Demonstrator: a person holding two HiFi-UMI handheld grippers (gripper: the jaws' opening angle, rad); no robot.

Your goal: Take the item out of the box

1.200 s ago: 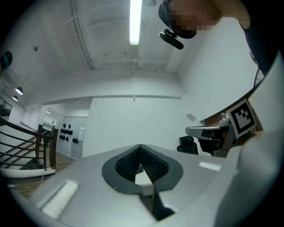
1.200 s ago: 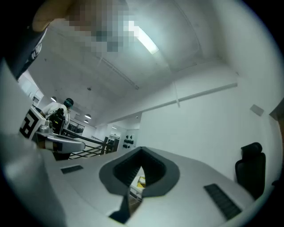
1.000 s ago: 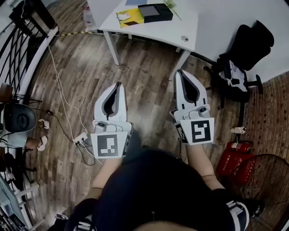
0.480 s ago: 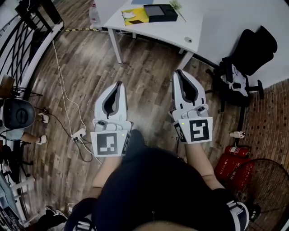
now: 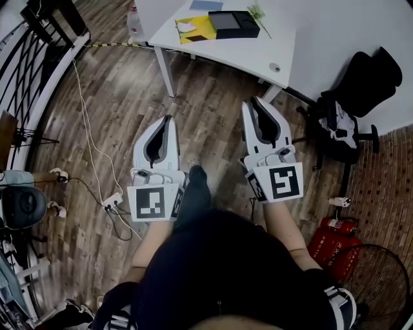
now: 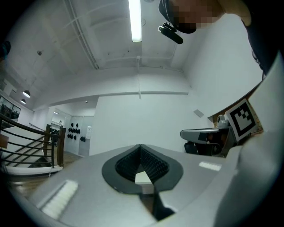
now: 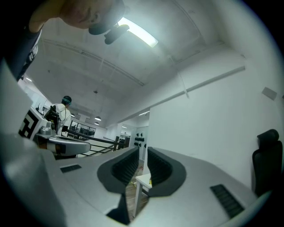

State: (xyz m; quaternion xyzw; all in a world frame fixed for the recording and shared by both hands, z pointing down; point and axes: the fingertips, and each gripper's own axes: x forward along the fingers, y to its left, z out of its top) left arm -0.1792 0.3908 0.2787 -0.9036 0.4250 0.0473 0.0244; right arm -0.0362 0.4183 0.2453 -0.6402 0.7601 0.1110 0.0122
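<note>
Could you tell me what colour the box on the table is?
The box is black; the head view shows it best.

Office-style workroom: white tabletop standing on wood-plank floor, black office chair sitting against white wall, red fire extinguishers lying alongside.

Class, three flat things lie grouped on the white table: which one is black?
The box at the group's right in the head view. The piece beside it is yellow, and the sheet behind them is blue.
</note>
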